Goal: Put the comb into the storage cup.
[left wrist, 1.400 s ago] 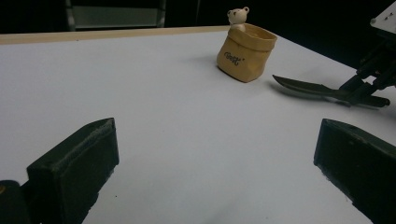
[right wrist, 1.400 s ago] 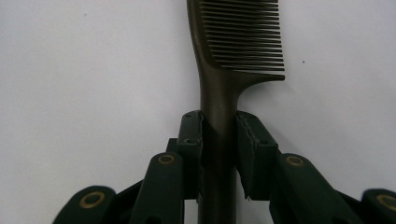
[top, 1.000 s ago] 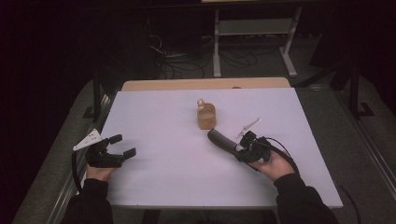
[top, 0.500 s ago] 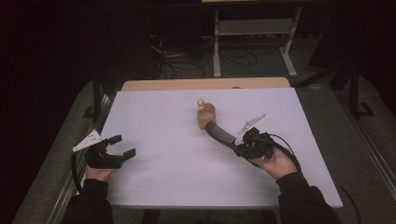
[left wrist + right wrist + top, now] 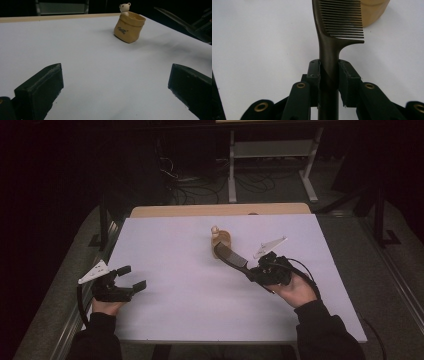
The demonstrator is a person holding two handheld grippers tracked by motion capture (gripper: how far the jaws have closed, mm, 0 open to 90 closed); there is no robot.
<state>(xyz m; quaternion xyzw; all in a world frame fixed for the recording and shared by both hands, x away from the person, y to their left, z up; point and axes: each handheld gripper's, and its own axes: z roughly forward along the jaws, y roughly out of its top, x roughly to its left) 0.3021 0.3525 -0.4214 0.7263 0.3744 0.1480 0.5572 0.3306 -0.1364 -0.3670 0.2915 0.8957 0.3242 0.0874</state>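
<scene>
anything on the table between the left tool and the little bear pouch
Nothing: in the left gripper view, bare white table runs from the open left tool to the pouch.

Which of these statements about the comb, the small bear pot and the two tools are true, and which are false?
1. The right tool is shut on the handle of the dark comb. True.
2. The left tool holds the tan bear pot. False: its jaws stand open with nothing between them, and the pot stands apart from it.
3. The pot stands upright on the white table. True.
4. The comb lies flat on the table. False: it is held above it, its toothed end near the pot.
</scene>
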